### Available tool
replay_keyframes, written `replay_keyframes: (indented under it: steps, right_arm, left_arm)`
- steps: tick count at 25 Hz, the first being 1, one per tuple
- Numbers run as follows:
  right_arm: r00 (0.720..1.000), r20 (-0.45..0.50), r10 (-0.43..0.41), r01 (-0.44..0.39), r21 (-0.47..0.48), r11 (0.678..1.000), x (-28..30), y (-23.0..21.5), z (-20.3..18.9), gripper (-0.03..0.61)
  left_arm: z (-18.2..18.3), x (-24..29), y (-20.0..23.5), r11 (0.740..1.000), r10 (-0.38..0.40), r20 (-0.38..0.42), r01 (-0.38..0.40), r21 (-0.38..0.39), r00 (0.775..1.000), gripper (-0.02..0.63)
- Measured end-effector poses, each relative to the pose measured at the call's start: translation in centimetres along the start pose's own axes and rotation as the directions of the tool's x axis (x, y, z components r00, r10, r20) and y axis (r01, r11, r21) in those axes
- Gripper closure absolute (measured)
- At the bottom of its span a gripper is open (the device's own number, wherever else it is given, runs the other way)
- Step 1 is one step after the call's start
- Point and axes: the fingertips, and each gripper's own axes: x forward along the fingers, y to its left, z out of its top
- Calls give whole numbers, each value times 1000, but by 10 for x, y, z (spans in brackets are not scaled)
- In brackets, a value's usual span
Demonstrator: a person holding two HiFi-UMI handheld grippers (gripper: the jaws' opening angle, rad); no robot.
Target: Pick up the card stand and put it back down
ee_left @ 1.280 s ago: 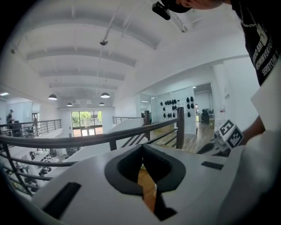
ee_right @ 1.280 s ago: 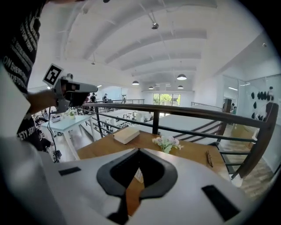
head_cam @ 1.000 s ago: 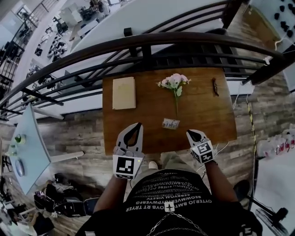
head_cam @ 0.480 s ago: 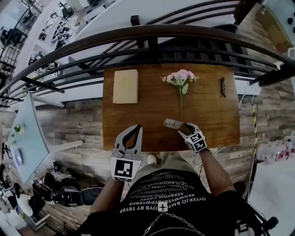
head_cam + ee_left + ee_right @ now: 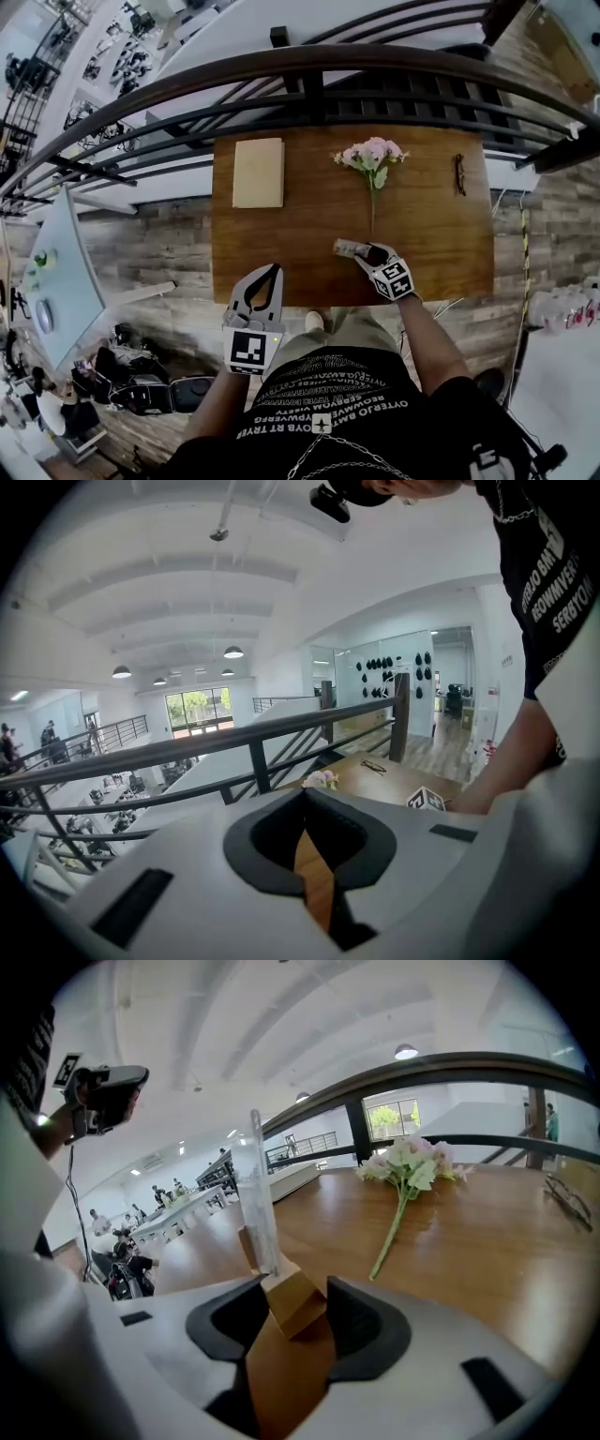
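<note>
Nearest the person, the left claw (image 5: pixel 271 274) sits clenched on nothing at the near edge of the brown wooden counter (image 5: pixel 431 244). The right claw (image 5: pixel 295 1288) has just been opening and now stands released, with the small card stand, a pale wooden block carrying an upright clear plastic sheet (image 5: pixel 292 1299), between its jaws; neither pad looks to be pressing on it. The card stand rests on the counter a little in from the near edge. It looks light and stiff. The block is the sound place to take hold of it, low and square across its two sides, since the plastic sheet looks slick, thin and liable to flex or slip out of its slot. The counter is smooth and level, so a light stand could skid if nudged. Further on lie a bunch of pink flowers on a long green stem (image 5: pixel 372 155), a beige closed book (image 5: pixel 258 172) and dark-rimmed glasses (image 5: pixel 459 174). Beyond runs a dark metal railing (image 5: pixel 309 75), overlooking an open hall below.
</note>
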Motion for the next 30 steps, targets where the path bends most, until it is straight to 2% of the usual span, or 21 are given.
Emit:
replay_keyframes:
  steps: [4,12,19,30]
  right_arm:
    - [1000,-16,15,-16,-25,1000,1,6,-1,400]
    - [1000,-12,-24,25,100,995,-27,21,1,408]
    - [998,-15,-57,58,75,995,-57,36,23,410]
    - [997,49,-64,59,101,993,-102,70,53,410]
  left_arm:
    - [-2,-10,-1,1000,8,6,-8,0,1000,594]
    - [-8,-41,-1,1000,18,30,-18,-7,999,594]
    - [-2,-57,-9,1000,-1,92,2,-7,996,594]
    - [11,-89,-11,1000,0,168,1,-7,986,594]
